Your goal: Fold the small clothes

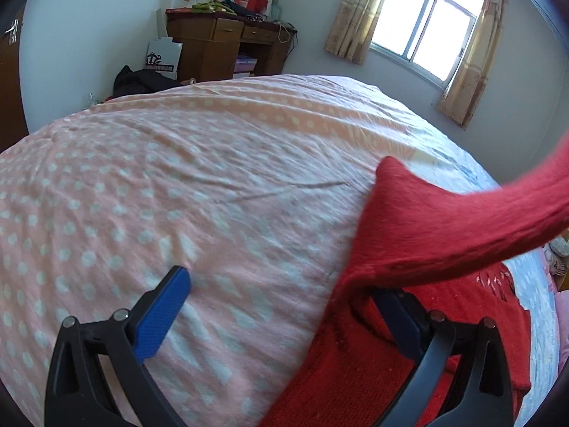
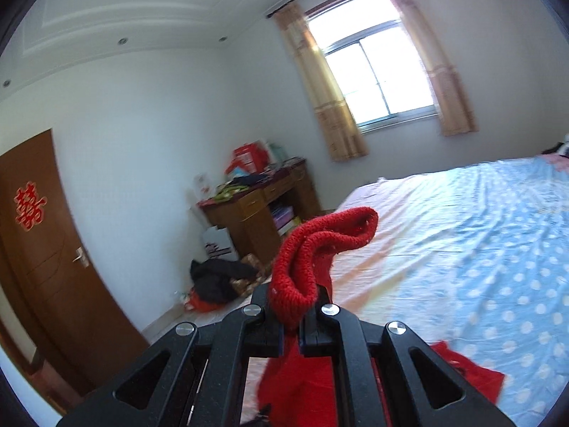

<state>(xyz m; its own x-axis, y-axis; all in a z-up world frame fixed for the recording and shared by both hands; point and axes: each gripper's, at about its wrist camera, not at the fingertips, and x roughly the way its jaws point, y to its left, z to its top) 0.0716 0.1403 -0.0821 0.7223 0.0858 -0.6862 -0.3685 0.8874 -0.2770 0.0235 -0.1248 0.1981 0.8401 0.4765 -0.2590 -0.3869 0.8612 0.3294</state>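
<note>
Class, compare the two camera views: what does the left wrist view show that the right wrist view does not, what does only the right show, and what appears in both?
Only the left wrist view: the left gripper standing open over the pink dotted bedcover, its right finger under the red knit garment.
Only the right wrist view: the right gripper shut on the garment's ribbed edge, plus the brown door and ceiling.
Both: the garment, bed, wooden desk and curtained window.

Left tool [image 1: 281, 306]: black plastic linkage arms with triangular cut-outs, joined by round silver pivot pins, each carrying a flat finger faced with a textured blue pad [image 1: 161, 315]. Right tool [image 2: 290, 315]: the same black frame, with four silver pins across its linkage and triangular openings in the outer arms.
</note>
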